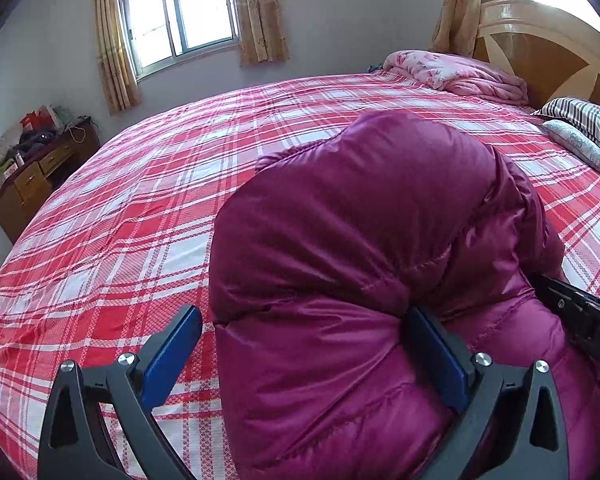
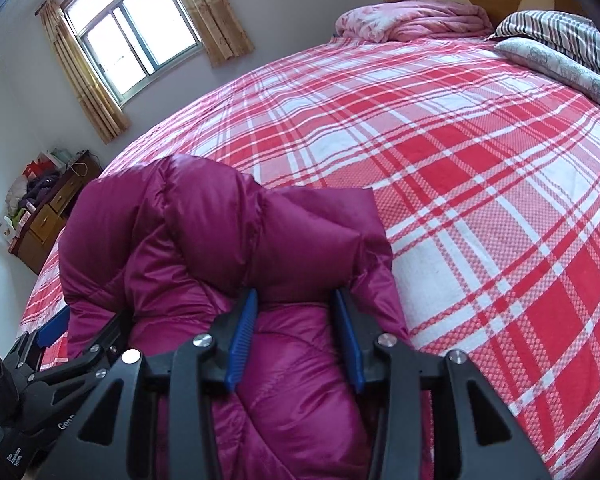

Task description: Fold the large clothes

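Far left, against the wall: wooden desk (image 1: 40, 176) with drawers shut, top piled with bags and boxes (image 1: 24, 136) — contents not discernible. Above and right of it, window (image 1: 176, 16) flanked by yellow curtains (image 1: 110, 40).

Centre: bed with red-and-white plaid sheet (image 1: 112, 240), bearing a magenta puffer jacket (image 1: 360, 220), bunched and folded over on itself near the front edge of the bed.

Left gripper (image 1: 306, 344): jaws spread wide; right blue pad pressed into a fold of the jacket, left pad clear over bare sheet. Jacket bulk between the fingers but not pinched.

Right gripper (image 2: 294, 320): jaws partly closed, both blue pads bearing on a thick roll of jacket fabric — held between them.

Far right, at the wooden headboard (image 1: 556, 64): crumpled pink quilt (image 1: 460, 72), striped pillow (image 1: 588, 120), and a grey patterned pillow (image 1: 584, 148) lying just beside the striped one.
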`<state>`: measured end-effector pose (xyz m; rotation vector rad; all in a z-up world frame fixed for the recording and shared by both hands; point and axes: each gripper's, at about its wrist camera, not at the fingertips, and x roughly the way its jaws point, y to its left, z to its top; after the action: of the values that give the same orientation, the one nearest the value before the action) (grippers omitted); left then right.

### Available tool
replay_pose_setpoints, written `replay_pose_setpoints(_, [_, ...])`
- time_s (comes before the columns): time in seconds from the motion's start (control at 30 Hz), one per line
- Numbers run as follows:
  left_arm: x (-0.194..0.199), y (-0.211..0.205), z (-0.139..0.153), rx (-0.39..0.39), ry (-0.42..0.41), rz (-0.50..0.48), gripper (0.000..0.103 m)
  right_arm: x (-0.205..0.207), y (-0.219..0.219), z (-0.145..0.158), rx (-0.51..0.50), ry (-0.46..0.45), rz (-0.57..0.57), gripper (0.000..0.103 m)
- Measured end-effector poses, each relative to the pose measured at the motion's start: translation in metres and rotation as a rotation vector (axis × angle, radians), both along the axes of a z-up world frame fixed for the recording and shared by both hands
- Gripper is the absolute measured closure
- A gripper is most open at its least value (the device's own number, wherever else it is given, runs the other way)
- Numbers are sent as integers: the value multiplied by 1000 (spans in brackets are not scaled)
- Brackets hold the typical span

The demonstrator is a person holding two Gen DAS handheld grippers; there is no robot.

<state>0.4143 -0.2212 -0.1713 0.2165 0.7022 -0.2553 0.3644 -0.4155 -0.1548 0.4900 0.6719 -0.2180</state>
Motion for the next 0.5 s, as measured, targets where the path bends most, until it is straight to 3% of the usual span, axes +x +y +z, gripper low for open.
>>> replay_pose_setpoints(0.5, [7,2,-3,-12,46,-21,1,6,5,0,-50,40,-8,60])
